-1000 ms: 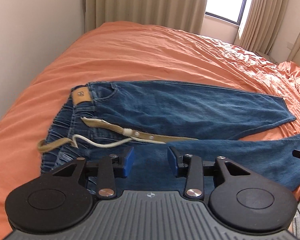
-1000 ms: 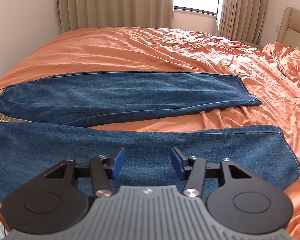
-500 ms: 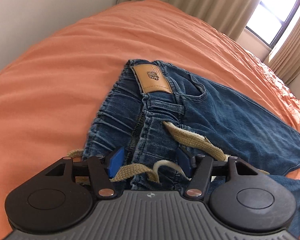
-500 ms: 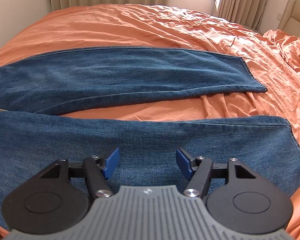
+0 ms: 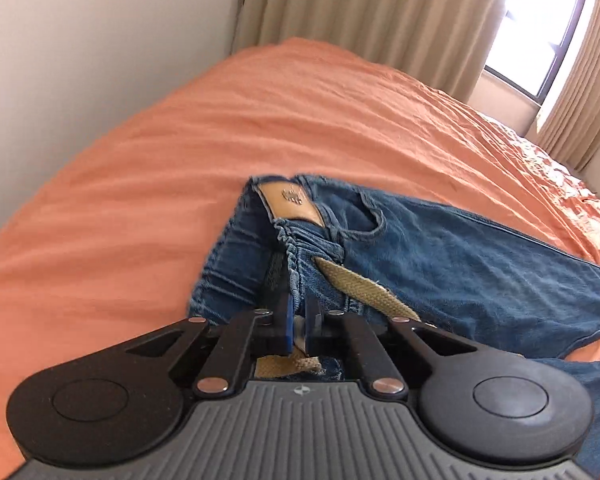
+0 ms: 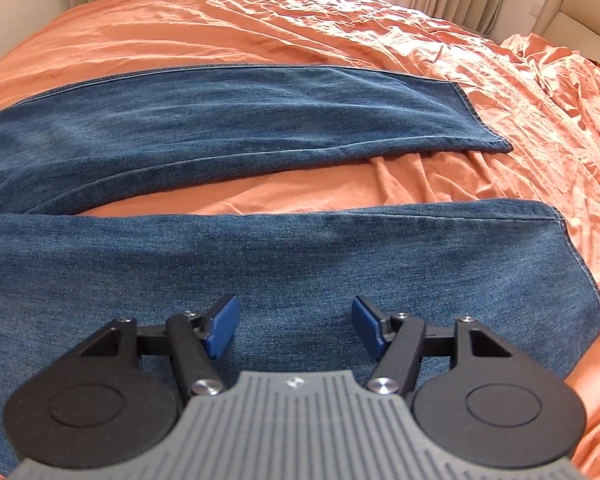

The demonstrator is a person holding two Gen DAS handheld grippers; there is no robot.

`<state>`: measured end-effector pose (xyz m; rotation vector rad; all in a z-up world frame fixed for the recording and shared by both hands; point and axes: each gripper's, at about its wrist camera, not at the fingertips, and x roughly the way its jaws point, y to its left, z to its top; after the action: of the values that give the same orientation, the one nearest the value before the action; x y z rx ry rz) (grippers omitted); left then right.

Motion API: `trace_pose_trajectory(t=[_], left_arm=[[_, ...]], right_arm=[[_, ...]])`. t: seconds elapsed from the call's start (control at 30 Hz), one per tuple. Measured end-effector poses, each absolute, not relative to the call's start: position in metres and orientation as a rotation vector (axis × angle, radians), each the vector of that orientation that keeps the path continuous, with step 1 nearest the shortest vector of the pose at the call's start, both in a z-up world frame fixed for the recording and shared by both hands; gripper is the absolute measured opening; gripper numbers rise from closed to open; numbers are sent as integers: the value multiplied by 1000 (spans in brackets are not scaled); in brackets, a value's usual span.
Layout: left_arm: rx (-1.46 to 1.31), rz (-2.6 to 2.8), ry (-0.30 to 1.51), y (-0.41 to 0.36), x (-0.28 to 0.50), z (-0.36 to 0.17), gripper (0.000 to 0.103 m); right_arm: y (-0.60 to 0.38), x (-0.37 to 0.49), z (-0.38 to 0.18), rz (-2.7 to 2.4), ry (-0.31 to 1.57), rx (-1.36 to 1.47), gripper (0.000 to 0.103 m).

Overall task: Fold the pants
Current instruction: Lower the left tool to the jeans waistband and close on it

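Two grippers work over a pair of blue denim pants (image 6: 260,264) spread on a bed (image 5: 260,128) covered in an orange sheet. The left gripper (image 5: 298,326) has its blue-padded fingers (image 5: 287,326) pressed nearly together on a bunched ridge of the waistband (image 5: 296,248), near the bed's left edge. A tan leather patch (image 5: 290,200) sits on the waistband beyond the pinch, and a beige drawstring (image 5: 364,294) trails out to the right of the fingers. The right gripper (image 6: 294,326) hovers over the nearer pant leg, its fingers (image 6: 222,324) spread wide apart and gripping nothing. Both legs lie flat, side by side, with a strip of orange sheet between them; their hems point toward the bed's right side. Beige curtains (image 5: 360,12) hang behind the bed.
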<state>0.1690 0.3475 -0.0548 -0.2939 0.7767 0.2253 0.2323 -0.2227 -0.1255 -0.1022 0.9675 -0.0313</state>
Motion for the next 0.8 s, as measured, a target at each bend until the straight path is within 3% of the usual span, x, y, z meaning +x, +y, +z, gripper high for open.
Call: trace_pose_trajectory(t=[0.1,0.17,0.37,0.4,0.47,0.5,0.53,0.8], left_arm=[[-217,337,787,349,170,-43,2],[-21,522,805,351,175,-50,2],[-353,298,854,390,175,-68,5],[-403,260,847,393,173,-70,13],[-479,196,841,396,169,-72,41],[-496,166,851,397,170,-75,61],[-506,141,872,397,171,-78,68],[-501,128,1033,390,166,-115,72]], right_arm=[[-227,226,-118,-49,953,-119,60],[-232,221,-113,-60,945,-124,60],[-254,211,-105,-97,951,-91,60],[-256,210,-105,-99,950,-83,60],[-259,209,-105,-105,949,-76,60],[-260,209,-104,-105,949,-75,60],[-260,208,-104,-103,947,-70,60],[-258,203,-107,-92,936,-76,61]])
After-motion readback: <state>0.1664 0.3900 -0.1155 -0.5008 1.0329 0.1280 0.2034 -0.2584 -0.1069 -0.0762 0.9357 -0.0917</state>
